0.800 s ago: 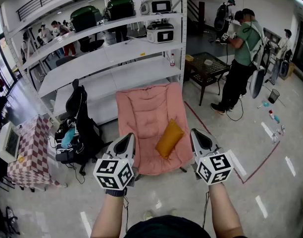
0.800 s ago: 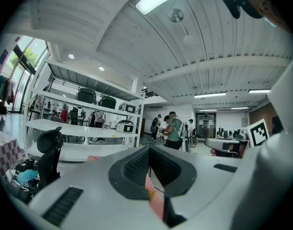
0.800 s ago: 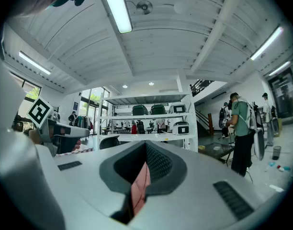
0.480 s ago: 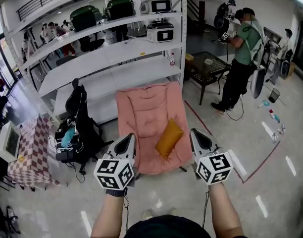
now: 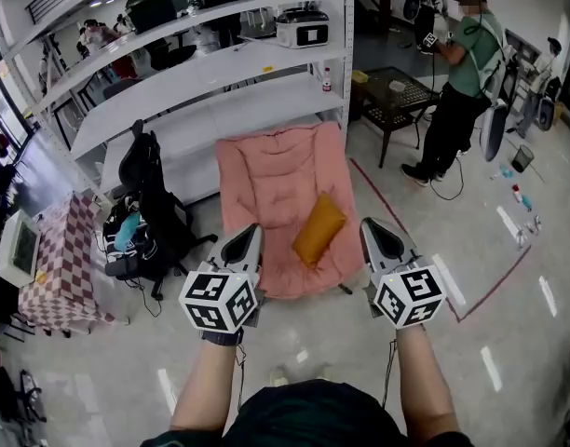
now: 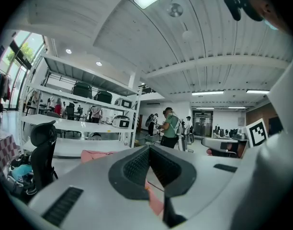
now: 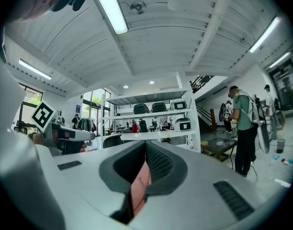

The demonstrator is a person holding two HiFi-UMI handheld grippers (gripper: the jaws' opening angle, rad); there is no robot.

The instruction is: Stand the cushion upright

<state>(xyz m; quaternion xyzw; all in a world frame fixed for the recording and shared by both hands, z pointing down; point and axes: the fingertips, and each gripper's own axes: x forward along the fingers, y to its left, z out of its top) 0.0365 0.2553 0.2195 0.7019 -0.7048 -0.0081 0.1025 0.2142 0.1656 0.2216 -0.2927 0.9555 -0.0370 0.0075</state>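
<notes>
An orange cushion (image 5: 318, 229) lies tilted on the seat of a pink padded chair (image 5: 266, 189) in the head view. My left gripper (image 5: 251, 237) hovers shut and holds nothing, near the chair's front left edge. My right gripper (image 5: 373, 233) is shut and holds nothing too, to the right of the cushion and apart from it. In the left gripper view the closed left gripper (image 6: 149, 150) shows a strip of pink chair (image 6: 155, 200) below it. The right gripper (image 7: 145, 148) in its own view points level at the shelving.
A white shelf rack (image 5: 201, 82) with cookers stands behind the chair. A black office chair (image 5: 145, 194) and a checked table (image 5: 57, 268) are at the left. A person in green (image 5: 457, 82) stands by a dark low table (image 5: 392, 96) at the right. Red tape (image 5: 490, 305) marks the floor.
The view has tipped slightly downward, so the chair and cushion sit a little higher in the frame. Both grippers stay shut at about the same distance from the chair.
</notes>
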